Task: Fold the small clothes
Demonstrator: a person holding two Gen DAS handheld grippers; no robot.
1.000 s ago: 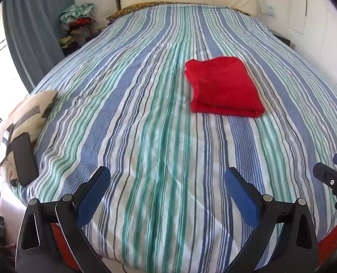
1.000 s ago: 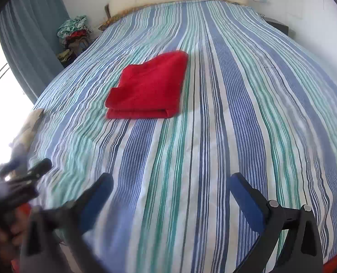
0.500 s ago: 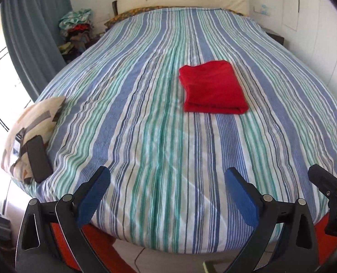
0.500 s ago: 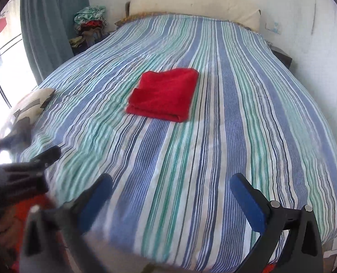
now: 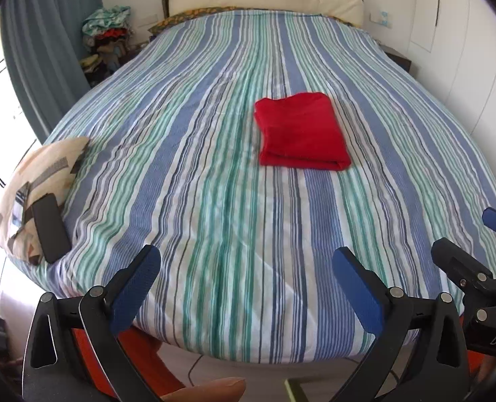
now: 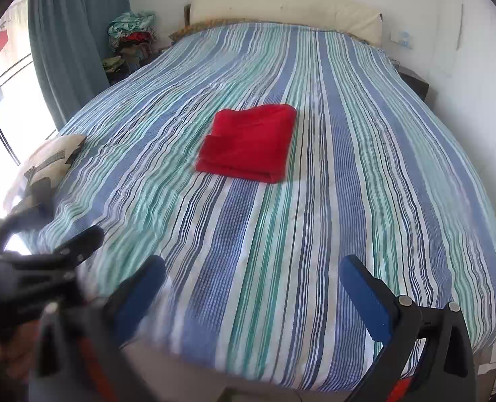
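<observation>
A red garment (image 5: 302, 131) lies folded into a neat rectangle on the striped bedspread (image 5: 214, 181), right of the bed's middle. It also shows in the right wrist view (image 6: 249, 142). My left gripper (image 5: 246, 281) is open and empty, held over the foot edge of the bed, well short of the garment. My right gripper (image 6: 254, 289) is open and empty too, also over the foot edge. The right gripper shows at the right edge of the left wrist view (image 5: 476, 268), and the left gripper shows blurred at the left of the right wrist view (image 6: 47, 261).
A patterned cushion (image 5: 43, 181) with a dark phone (image 5: 50, 227) on it lies at the bed's left edge. Pillows (image 5: 264, 0) line the headboard. A pile of clothes (image 5: 107, 40) sits by the blue curtain (image 5: 47, 50). White wardrobe doors (image 5: 466, 67) stand to the right.
Both grippers have pulled back from the bed toward its foot; the bed's front edge and the floor now show. The red garment has stayed in place.
</observation>
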